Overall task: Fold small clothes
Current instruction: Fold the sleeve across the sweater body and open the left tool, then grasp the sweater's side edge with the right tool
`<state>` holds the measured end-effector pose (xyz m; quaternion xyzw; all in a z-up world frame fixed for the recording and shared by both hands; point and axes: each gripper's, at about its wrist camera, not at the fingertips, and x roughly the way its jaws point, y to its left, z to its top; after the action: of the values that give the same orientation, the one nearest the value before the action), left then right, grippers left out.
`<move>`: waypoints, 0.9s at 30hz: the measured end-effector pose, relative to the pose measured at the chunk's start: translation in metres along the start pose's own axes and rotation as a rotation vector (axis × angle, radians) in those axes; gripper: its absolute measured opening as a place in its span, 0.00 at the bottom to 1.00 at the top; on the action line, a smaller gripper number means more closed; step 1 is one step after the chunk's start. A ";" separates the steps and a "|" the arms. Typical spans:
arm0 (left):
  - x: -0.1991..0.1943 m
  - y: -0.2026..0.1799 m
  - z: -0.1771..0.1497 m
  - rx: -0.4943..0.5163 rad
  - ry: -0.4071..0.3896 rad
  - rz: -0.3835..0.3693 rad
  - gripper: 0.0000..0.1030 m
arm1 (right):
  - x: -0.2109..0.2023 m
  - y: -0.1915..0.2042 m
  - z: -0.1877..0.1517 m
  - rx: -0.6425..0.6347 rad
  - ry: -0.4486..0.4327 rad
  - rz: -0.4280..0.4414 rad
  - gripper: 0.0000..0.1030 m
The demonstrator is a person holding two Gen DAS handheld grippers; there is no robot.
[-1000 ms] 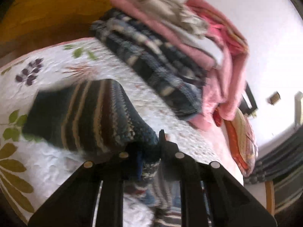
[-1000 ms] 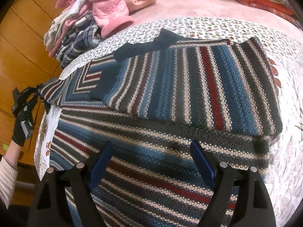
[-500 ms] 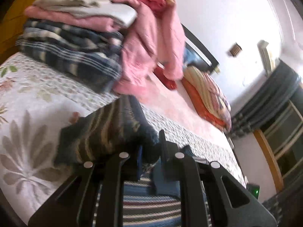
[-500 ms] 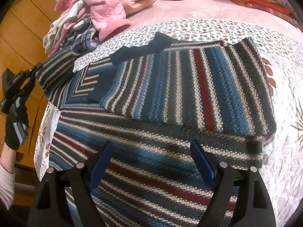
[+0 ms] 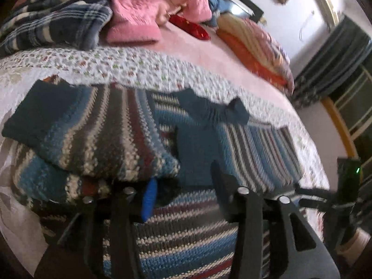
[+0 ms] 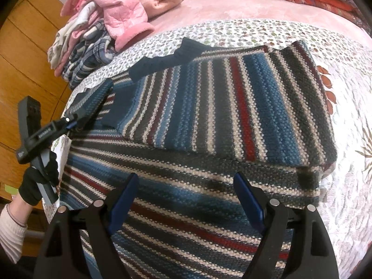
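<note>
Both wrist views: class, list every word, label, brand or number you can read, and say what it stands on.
No text can be read.
Left gripper: white lettering on two black parts of its body in the right wrist view, too small and blurred to read.
Striped sweater: no label showing.
Folded clothes pile: no writing showing.

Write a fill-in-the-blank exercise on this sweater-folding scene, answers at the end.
1. The striped sweater lies on a floral ____.
2. The right gripper hovers with its fingers ____.
3. The left gripper is at the sweater's ____.
4. The folded clothes pile is topped by a ____ jacket.

Answers: quilt; open; sleeve; pink
</note>
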<state>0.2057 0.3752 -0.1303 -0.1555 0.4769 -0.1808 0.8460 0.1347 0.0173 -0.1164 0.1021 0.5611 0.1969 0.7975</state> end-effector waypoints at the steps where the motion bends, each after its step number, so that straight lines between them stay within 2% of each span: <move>1: 0.002 0.000 -0.002 0.007 0.016 0.001 0.50 | 0.001 0.003 0.000 -0.004 0.004 0.001 0.81; 3: 0.001 0.002 -0.005 0.000 0.034 -0.011 0.51 | 0.002 0.008 0.002 -0.015 0.008 -0.001 0.81; 5: -0.010 0.009 -0.004 -0.024 0.052 -0.073 0.55 | 0.002 0.015 0.005 -0.024 0.010 0.001 0.81; 6: -0.016 0.014 -0.002 -0.037 0.064 -0.108 0.61 | 0.002 0.018 0.007 -0.027 0.010 0.004 0.81; 8: -0.035 0.028 0.005 -0.077 0.101 -0.260 0.65 | 0.001 0.027 0.015 -0.029 0.012 0.014 0.81; 10: -0.058 0.041 0.011 -0.077 0.100 -0.353 0.67 | 0.002 0.038 0.025 -0.019 0.015 0.034 0.81; 11: -0.073 0.052 0.014 -0.082 0.069 -0.370 0.67 | 0.003 0.043 0.031 -0.012 0.017 0.050 0.81; 13: -0.097 0.072 0.019 -0.114 -0.017 -0.322 0.70 | 0.007 0.057 0.047 0.015 0.030 0.102 0.81; 16: -0.114 0.095 0.020 -0.180 -0.093 -0.281 0.72 | 0.021 0.081 0.067 0.051 0.057 0.170 0.81; 18: -0.114 0.109 0.019 -0.231 -0.118 -0.203 0.72 | 0.035 0.100 0.079 0.056 0.079 0.191 0.81; 19: -0.109 0.119 0.016 -0.273 -0.126 -0.132 0.72 | 0.044 0.112 0.084 0.050 0.094 0.196 0.81; 21: -0.098 0.134 0.012 -0.335 -0.099 -0.032 0.71 | 0.064 0.130 0.091 0.055 0.123 0.213 0.81; 24: -0.084 0.148 0.006 -0.363 -0.065 0.037 0.71 | 0.097 0.153 0.093 0.089 0.181 0.251 0.81; 27: -0.076 0.155 0.001 -0.343 -0.032 0.089 0.71 | 0.129 0.170 0.096 0.107 0.213 0.245 0.81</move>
<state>0.1945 0.5472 -0.1396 -0.2793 0.4938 -0.0567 0.8215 0.2280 0.2317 -0.1273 0.1905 0.6354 0.2720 0.6971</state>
